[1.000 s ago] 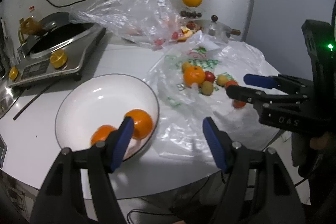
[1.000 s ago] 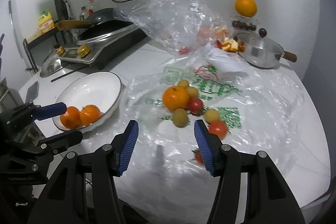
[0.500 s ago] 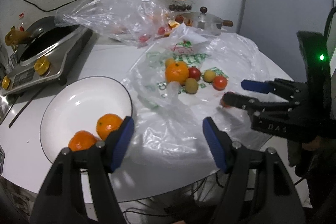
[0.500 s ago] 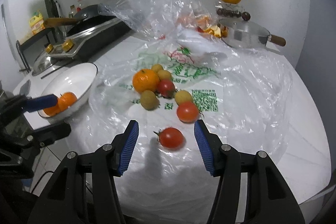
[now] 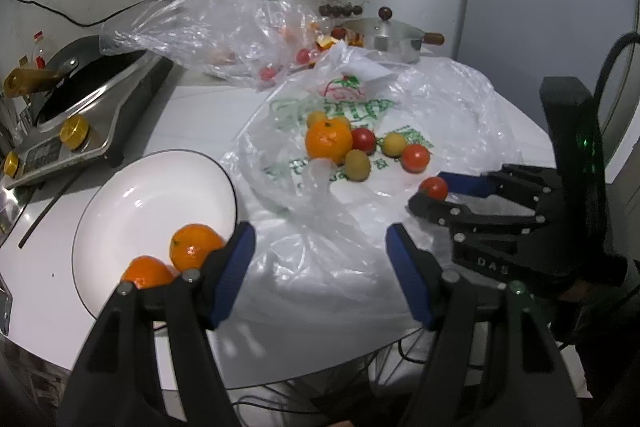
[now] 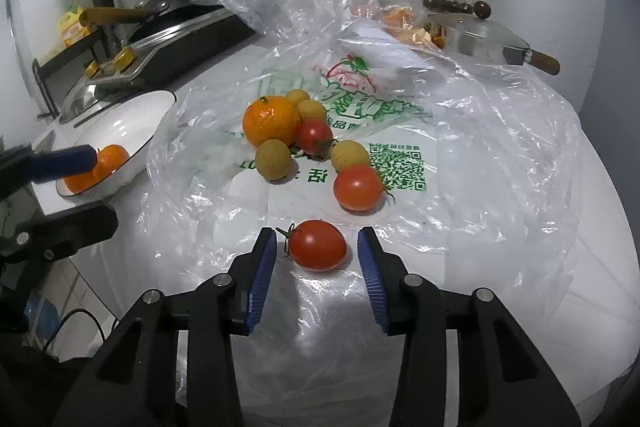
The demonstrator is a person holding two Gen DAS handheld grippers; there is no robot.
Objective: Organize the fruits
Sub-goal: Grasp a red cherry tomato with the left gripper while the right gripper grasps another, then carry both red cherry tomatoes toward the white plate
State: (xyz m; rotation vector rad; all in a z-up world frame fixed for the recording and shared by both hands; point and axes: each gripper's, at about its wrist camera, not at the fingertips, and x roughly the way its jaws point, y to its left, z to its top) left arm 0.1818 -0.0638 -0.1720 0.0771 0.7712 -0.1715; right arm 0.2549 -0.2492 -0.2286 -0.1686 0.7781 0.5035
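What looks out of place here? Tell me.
Loose fruit lies scattered on a flattened plastic bag rather than in the white bowl; one tomato sits apart from the cluster, between the closing right tool pads.

Two fisheye views are given, each looking forward and steeply down along a pair of tongs. The left wrist view is taken from the near edge of the white tabletop (image 5: 188, 115), with the left tongs (image 5: 320, 247) low in frame. The right wrist view is set closer, over the clear plastic bag (image 6: 500, 155), with the right tongs (image 6: 316, 247) in the foreground. Both views share the white plate (image 5: 160, 187), the fruit pile and the far wall.
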